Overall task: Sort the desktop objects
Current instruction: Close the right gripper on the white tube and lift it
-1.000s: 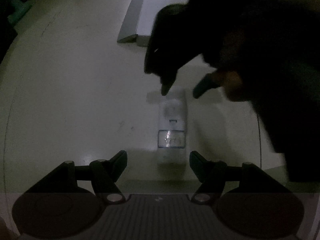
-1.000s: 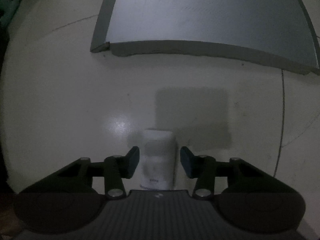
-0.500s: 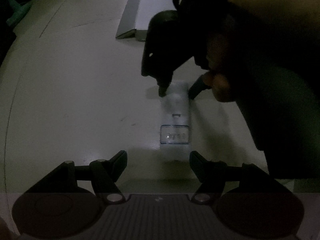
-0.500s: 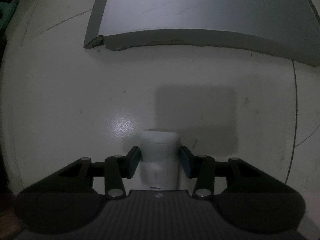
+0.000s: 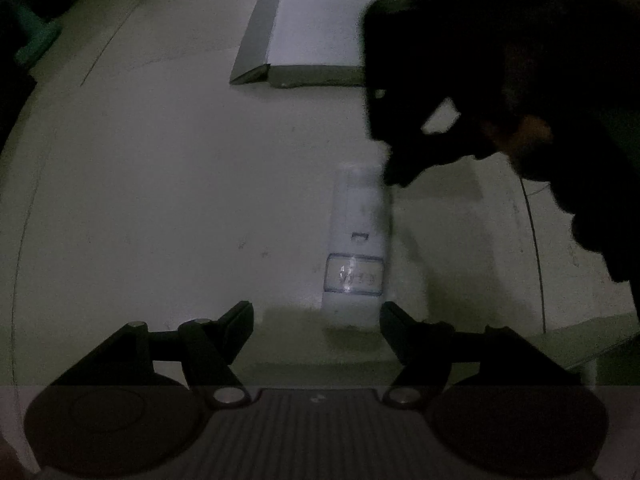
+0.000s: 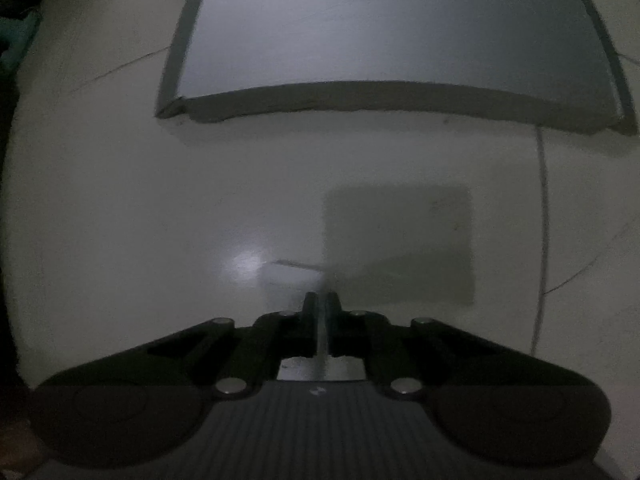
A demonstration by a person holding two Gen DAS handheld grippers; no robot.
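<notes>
**A:** What changed on the right?

**B:** My right gripper (image 6: 320,296) has just snapped closed. A moment ago the white bottle (image 5: 356,240) sat between its jaws. Now they're pressed together on nothing, with the tips beside the bottle's far end. I reckon the grab slipped, so it needs another try.

**A:** And the bottle?

**B:** It's lying flat on the table (image 5: 160,160), short of the grey box (image 5: 308,40). My left gripper (image 5: 316,311) is spread and empty, with the bottle's near end just ahead.
</notes>
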